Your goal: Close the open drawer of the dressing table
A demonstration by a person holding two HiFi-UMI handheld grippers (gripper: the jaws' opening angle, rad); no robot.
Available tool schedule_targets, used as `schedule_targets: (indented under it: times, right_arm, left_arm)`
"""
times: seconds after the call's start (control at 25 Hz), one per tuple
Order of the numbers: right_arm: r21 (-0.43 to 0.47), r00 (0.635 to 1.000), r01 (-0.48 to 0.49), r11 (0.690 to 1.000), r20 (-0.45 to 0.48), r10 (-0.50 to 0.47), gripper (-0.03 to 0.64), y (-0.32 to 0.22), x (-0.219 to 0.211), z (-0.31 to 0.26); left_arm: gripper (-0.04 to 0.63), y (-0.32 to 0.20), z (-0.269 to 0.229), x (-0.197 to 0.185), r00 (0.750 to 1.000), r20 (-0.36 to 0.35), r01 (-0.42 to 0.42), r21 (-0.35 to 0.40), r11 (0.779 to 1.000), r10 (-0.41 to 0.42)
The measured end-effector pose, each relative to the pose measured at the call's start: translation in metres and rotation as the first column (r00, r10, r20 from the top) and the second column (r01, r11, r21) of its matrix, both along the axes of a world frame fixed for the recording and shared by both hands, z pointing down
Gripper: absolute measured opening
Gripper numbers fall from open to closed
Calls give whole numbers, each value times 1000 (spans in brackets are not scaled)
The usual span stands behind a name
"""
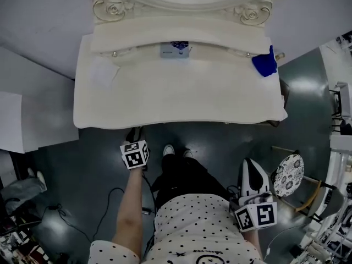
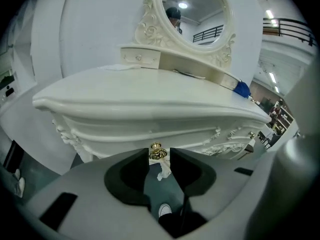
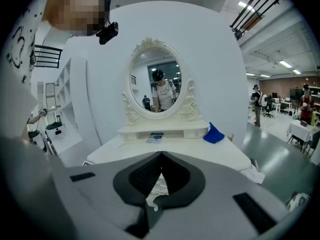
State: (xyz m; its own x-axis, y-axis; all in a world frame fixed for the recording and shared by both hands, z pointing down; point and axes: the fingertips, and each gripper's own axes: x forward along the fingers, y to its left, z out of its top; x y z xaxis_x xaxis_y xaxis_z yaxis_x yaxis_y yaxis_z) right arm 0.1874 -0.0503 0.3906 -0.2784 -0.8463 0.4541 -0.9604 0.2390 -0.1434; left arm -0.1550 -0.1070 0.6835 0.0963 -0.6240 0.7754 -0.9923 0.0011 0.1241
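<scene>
Drawer front, a cream-white carved panel under the lip of the dressing desk, looked pushed in, or very nearly so. In the head view nothing jutted out past the desk's front edge. In the left gripper view the panel seemed to sit in line with the mouldings on either side, though we could not rule out a thin gap. The left gripper hung low, just in front of that edge and angled downward. Its dark fingers were spread, and the small round brass knob of the drawer sat framed right at their tips. The pads did not appear to press on the knob, and we could not say whether a tip brushed it. The right gripper was held back by our right side, well apart from the desk, its fingers pressed together at the tips with nothing between them. We judged the step in hand to be the tail of the closing push, or the release after it. If a gap remained, the next move would call for a short, straight shove on the knob or the panel, along the drawer's line of travel so it would not bind. After that the spread fingers would have to back away squarely, so as not to catch the knob and pull the drawer out again.
</scene>
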Motion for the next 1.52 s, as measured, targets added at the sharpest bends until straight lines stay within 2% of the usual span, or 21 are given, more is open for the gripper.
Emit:
schedule_targets:
  times: [0.2,0.36,0.48,0.64,0.84,1.0,1.12,1.24,1.32,1.52]
  right_arm:
    - [14,999,32,999,28,-33,8,5,-6,-2]
    - [37,997,61,997,53,-63,8,7,-15,-5]
    - [60,994,81,995,72,-85,8,7,-25,-9]
    - [97,989,103,990,94,-112,8,5,-35,-16]
    - [163,984,125,979,107,-144,8,-3,-46,-30]
    - [198,980,138,970,112,-162,8,-3,-52,-43]
    - [226,977,149,963,114,-178,8,-5,-58,-52]
    - [247,976,154,957,114,-187,8,-5,-62,-60]
    - [257,975,155,954,116,-189,8,-5,-64,-64]
    - [263,973,158,952,121,-195,8,-3,-66,-70]
  left_arm:
    - [19,10,-36,-2,999,28,26,94,995,-28]
    - [11,12,-73,-2,999,31,7,174,985,-12]
    - [10,11,-113,-4,1000,29,4,254,967,-12]
    - [9,11,-181,-3,999,33,-7,379,925,-6]
    - [9,22,-264,5,1000,19,-9,539,842,-2]
    - [9,45,-318,16,1000,16,-17,626,779,9]
    - [9,61,-347,20,1000,19,-22,670,742,13]
    - [9,75,-367,23,999,34,-38,697,716,19]
    - [9,83,-374,25,999,49,-51,706,707,22]
    - [9,97,-377,25,997,73,-57,702,710,7]
